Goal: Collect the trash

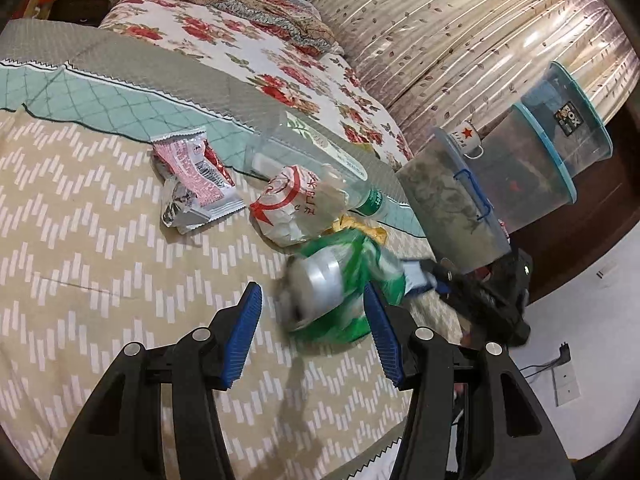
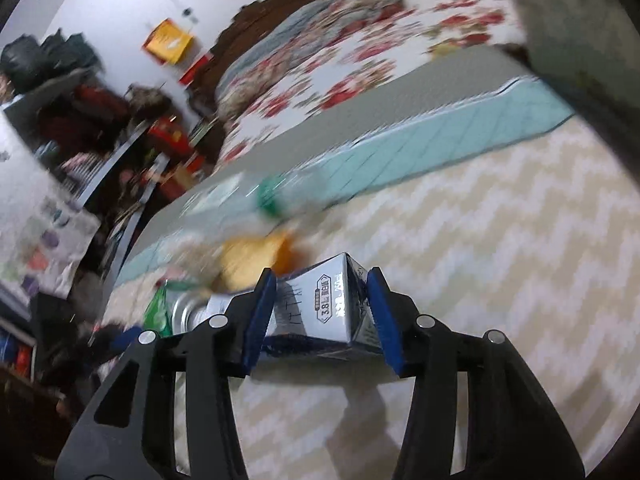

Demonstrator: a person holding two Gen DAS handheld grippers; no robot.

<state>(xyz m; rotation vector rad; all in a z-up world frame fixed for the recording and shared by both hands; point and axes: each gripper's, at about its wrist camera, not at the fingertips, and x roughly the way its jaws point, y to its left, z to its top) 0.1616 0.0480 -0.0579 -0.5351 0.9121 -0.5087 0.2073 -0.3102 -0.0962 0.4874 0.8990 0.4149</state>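
"3.8" on milk carton (image 2: pixel 326 312)

Beige zigzag bedspread (image 1: pixel 100 280), green wrapper (image 1: pixel 352 280) (silver inside), floral quilt (image 1: pixel 280 68)

Left gripper (image 1: pixel 312 300) is hovering lower centre with jaws apart, the blurred green bag (image 1: pixel 340 280) sitting just ahead between the tips. Crumpled white wrapper (image 1: pixel 288 204), clear bottle (image 1: pixel 316 160) and pink snack packet (image 1: pixel 196 172) are lying mid-frame on the bedspread (image 1: pixel 100 260). Plastic bins (image 1: pixel 520 176) are standing at right.
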